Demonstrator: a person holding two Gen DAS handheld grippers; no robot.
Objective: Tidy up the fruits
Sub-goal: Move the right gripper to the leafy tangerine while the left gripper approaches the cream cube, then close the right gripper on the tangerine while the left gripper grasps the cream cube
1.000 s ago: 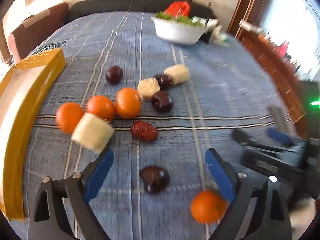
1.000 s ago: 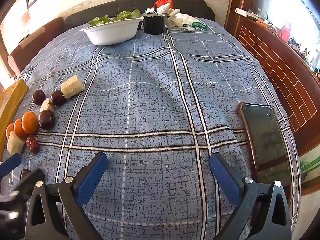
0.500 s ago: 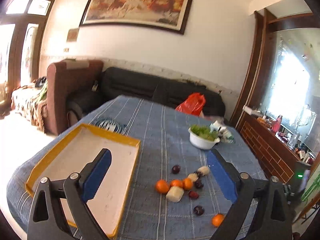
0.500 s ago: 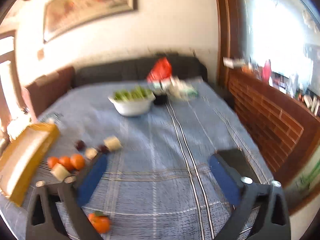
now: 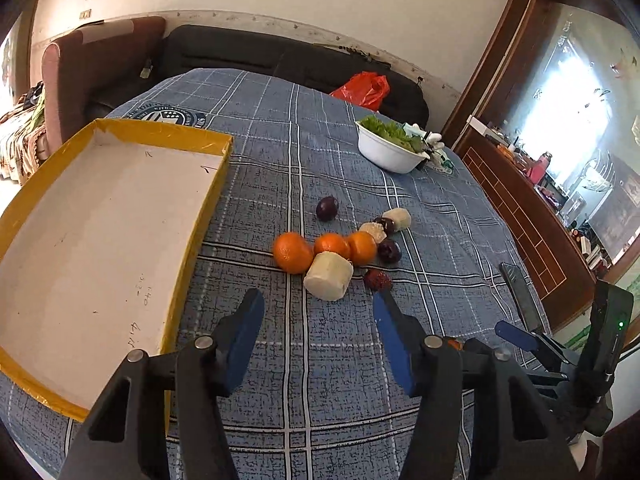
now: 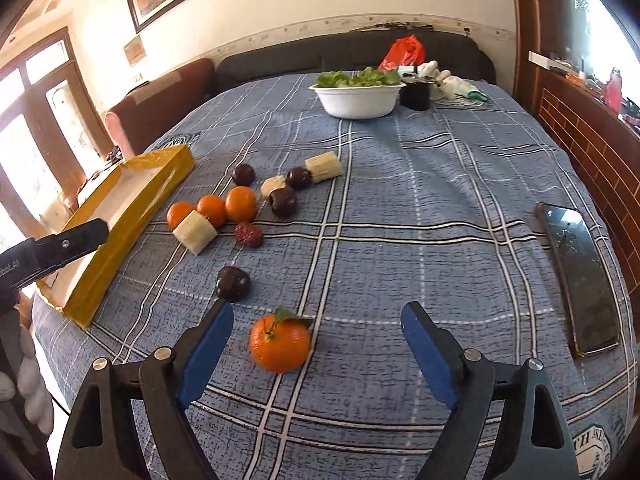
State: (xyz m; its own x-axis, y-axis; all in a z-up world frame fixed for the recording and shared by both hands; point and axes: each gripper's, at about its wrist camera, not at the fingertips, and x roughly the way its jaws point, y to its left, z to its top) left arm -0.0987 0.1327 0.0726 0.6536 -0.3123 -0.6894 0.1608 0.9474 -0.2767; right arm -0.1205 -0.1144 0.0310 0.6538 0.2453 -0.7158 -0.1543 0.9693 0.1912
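A cluster of fruit lies on the blue checked cloth: three oranges (image 5: 292, 253), pale cane pieces (image 5: 329, 276), dark plums (image 5: 327, 208) and a red date (image 5: 377, 279). The empty yellow tray (image 5: 100, 216) sits left of them. My left gripper (image 5: 318, 332) is open and empty, just short of the cluster. My right gripper (image 6: 316, 344) is open, with a leafed orange (image 6: 280, 343) on the cloth between its fingers, nearer the left one. A dark plum (image 6: 233, 283) lies just beyond the left fingertip. The cluster (image 6: 224, 210) and tray (image 6: 132, 208) lie further left.
A white bowl of lettuce (image 6: 358, 98) stands at the table's far end, with a black cup (image 6: 416, 95) beside it. A phone (image 6: 576, 276) lies near the right edge. A sofa and a red bag (image 6: 402, 52) are behind the table.
Both grippers swung up to look across the room and came back down towards the table. The right gripper now stands around the leafed orange. The left now faces the cluster from nearer the tray.
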